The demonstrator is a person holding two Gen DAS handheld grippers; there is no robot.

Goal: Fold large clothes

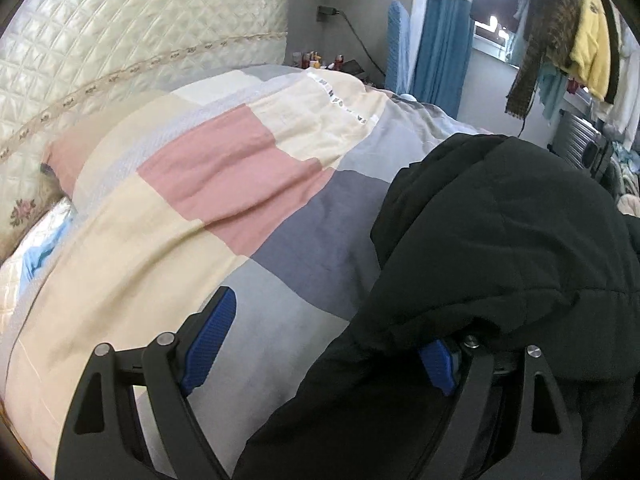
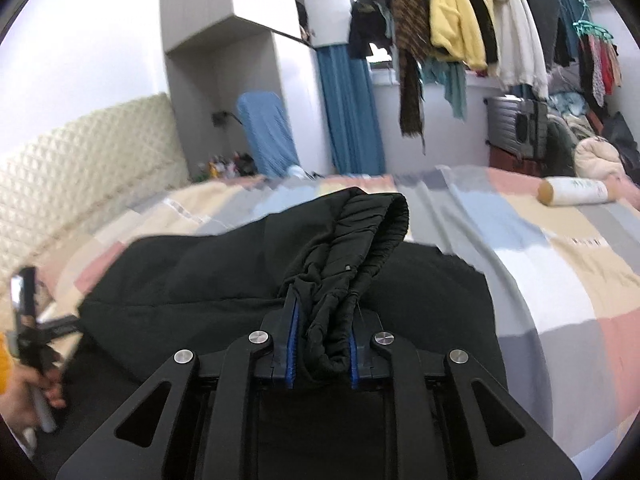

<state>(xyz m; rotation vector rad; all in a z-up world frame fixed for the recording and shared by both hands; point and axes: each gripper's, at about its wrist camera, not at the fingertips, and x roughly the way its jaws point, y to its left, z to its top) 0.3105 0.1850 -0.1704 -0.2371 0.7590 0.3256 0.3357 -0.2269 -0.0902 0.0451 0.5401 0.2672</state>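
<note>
A large black padded jacket (image 1: pixel 500 240) lies bunched on the patchwork bed cover (image 1: pixel 180 248). My left gripper (image 1: pixel 328 344) is open; its left finger is bare over the cover, its right finger sits under a jacket fold. In the right wrist view the jacket (image 2: pixel 200 276) spreads over the bed. My right gripper (image 2: pixel 322 356) is shut on a gathered black cuff or hem (image 2: pixel 352 240) that sticks up beyond the fingers. The left gripper and the person's hand (image 2: pixel 28 392) show at the left edge.
A quilted cream headboard (image 1: pixel 120 40) stands behind the bed. A cream cylinder bottle (image 2: pixel 576 191) lies on the cover at the far right. Hanging clothes (image 2: pixel 460 12), a grey suitcase (image 2: pixel 516 124) and a blue curtain (image 2: pixel 348 112) stand beyond the bed.
</note>
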